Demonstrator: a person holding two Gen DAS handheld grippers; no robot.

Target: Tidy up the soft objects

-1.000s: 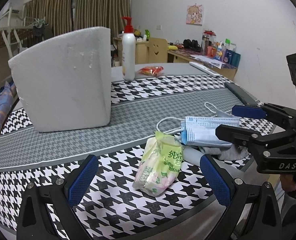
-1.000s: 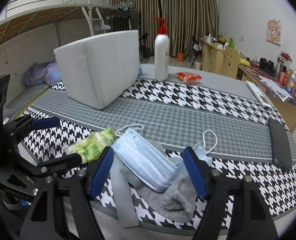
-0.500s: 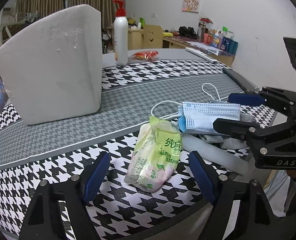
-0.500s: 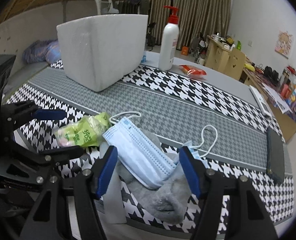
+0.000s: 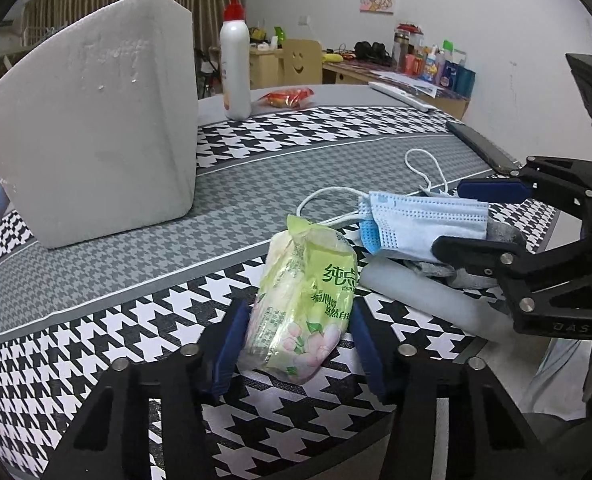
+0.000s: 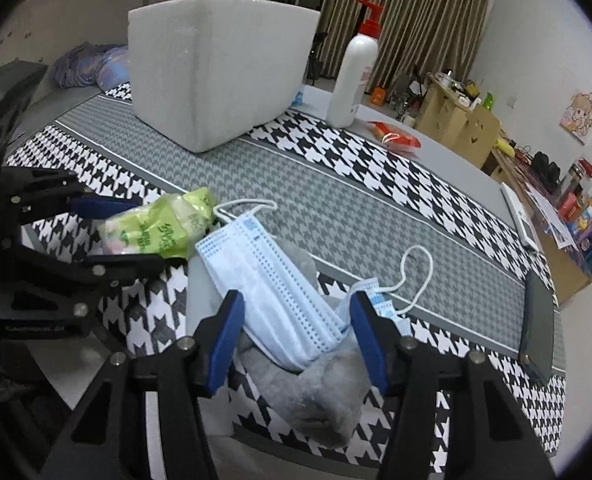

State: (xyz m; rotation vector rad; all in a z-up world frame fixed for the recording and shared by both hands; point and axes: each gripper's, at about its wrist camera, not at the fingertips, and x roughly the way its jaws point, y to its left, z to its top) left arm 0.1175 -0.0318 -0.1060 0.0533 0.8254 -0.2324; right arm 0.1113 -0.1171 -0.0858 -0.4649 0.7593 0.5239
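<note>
1. The left gripper (image 5: 296, 344) has its blue fingers (image 5: 228, 344) set either side of the tissue pack (image 5: 303, 300), close against its lower end; whether they already press it I cannot tell.
2. The tissue pack, green with pink flowers, lies on the houndstooth cloth (image 5: 136, 312) near the front edge of the worktop (image 6: 435, 148), its far end beside the masks.
3. The right gripper (image 6: 296, 336) has its fingers (image 6: 228, 332) partly open around the near end of a stack of blue masks (image 6: 272, 280), with a gap on the left side; they hold nothing firmly that I can see.
4. The masks rest on a grey sock (image 6: 315, 392), which hangs a little over the worktop edge; one white ear loop (image 6: 415, 276) lies on the grey band of the cloth.
5. A pale grey tube-like piece (image 5: 423, 296) lies under the masks, next to the pack.
6. A white foam box (image 5: 92, 120) stands well behind, with a pump bottle (image 5: 236, 68) and a red snack bag (image 5: 288, 98) beyond it.
7. A dark phone (image 6: 539, 328) lies at the right edge of the cloth.
</note>
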